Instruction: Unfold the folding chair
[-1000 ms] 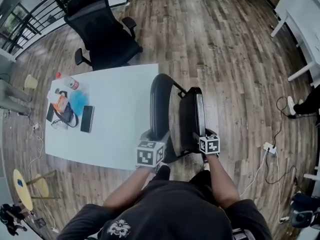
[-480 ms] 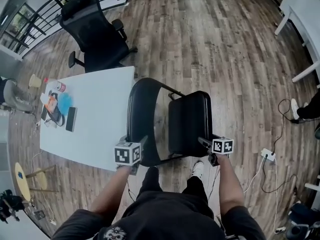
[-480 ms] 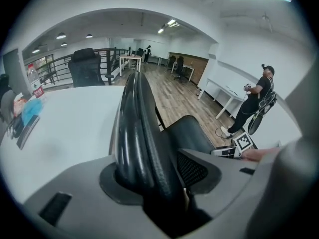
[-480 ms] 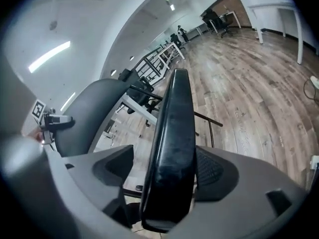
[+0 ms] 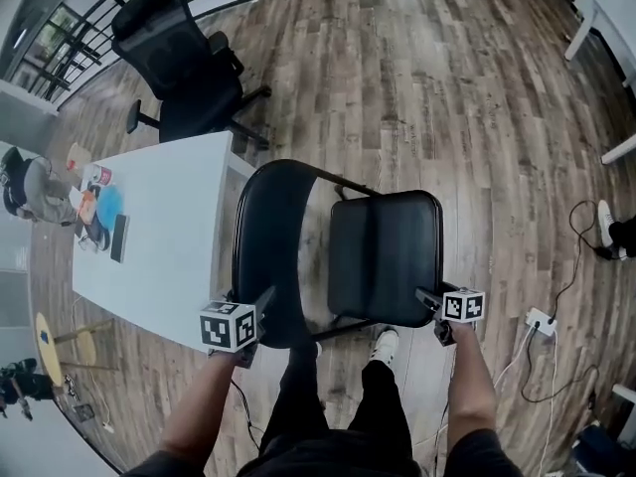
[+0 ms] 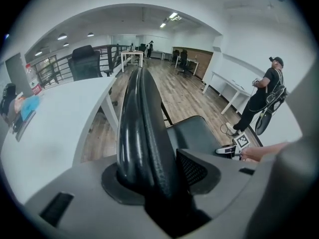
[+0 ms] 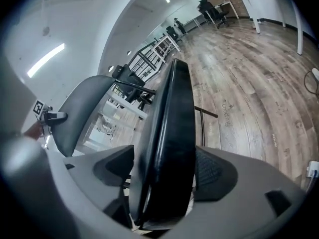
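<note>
The black folding chair stands on the wood floor just in front of me, its curved backrest (image 5: 268, 237) on the left and its padded seat (image 5: 386, 251) spread out flat on the right. My left gripper (image 5: 260, 306) is shut on the backrest's near edge; in the left gripper view that padded rim (image 6: 139, 123) runs straight up from between the jaws of the left gripper (image 6: 154, 178). The right gripper (image 5: 429, 302) is shut on the seat's near right edge. In the right gripper view the seat (image 7: 169, 133) is edge-on between the jaws of the right gripper (image 7: 167, 183).
A white table (image 5: 169, 237) with a phone, a bottle and small items stands left of the chair. A black office chair (image 5: 184, 58) is behind it. A power strip and cables (image 5: 542, 321) lie on the floor at right. Another person (image 6: 264, 96) stands at the far right.
The chair has opened: the seat has swung away from the backrest and lies flat. Both grippers have moved apart and lower, the right one farther.
</note>
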{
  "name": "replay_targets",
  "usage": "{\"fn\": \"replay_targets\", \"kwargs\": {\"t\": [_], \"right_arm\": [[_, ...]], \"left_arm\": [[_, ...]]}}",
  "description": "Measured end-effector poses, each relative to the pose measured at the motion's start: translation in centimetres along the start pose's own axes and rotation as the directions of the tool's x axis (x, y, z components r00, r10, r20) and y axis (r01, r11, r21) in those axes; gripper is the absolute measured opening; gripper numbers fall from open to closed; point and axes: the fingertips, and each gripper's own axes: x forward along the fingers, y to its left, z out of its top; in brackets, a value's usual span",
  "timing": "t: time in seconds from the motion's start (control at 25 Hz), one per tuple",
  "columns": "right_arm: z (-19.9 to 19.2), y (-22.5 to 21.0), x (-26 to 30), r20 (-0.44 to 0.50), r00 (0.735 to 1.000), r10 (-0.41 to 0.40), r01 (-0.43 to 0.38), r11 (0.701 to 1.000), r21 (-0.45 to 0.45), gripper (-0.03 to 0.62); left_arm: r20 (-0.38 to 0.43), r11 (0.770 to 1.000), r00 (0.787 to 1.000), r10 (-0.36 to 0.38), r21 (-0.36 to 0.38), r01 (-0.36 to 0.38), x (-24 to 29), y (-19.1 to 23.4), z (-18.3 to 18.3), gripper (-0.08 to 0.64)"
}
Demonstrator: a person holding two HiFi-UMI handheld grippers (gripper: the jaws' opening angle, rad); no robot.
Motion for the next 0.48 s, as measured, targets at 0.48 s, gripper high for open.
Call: {"fn": "replay_targets", "kwargs": {"t": [0.48], "right_arm": [[-1.7, -14.1, 1.2, 0.076, 0.996, 0.047, -0.056, 0.99, 0.131, 0.351]], "left_arm": [[0.001, 0.998, 1.0, -0.012, -0.058, 0.013, 6.4, -2.9, -1.7, 0.187]]}}
